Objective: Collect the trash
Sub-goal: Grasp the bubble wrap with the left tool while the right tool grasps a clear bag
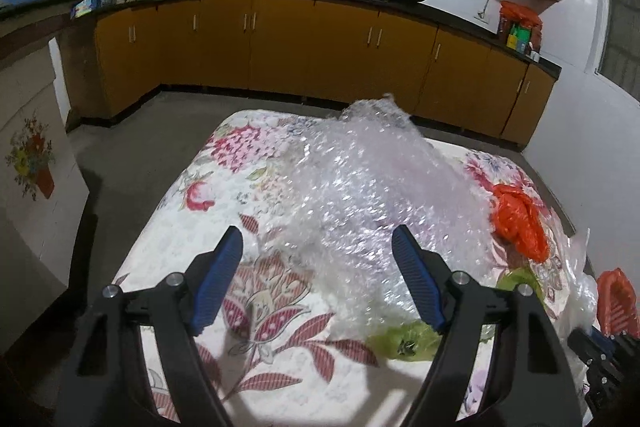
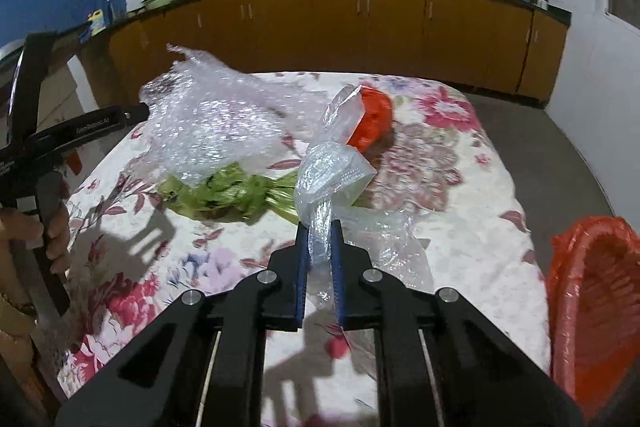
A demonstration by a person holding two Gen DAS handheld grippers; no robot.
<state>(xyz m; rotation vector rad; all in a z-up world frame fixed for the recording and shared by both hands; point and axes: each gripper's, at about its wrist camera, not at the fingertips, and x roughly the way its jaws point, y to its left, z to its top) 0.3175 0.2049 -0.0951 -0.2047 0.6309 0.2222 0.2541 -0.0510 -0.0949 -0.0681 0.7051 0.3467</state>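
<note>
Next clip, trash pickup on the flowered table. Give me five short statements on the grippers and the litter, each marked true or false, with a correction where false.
1. The right gripper is shut on the clear crumpled plastic bag. True.
2. The left gripper is clamped on the sheet of bubble wrap. False: its jaws stand wide open, with the wrap lying between and beyond them.
3. The crumpled green plastic bag lies partly under the bubble wrap. True.
4. The crumpled orange-red plastic bag is already inside the red-lined woven basket. False: it lies on the flowered tablecloth, apart from the basket.
5. The basket stands at the table's left edge. False: it is at the right edge in the right wrist view.
</note>
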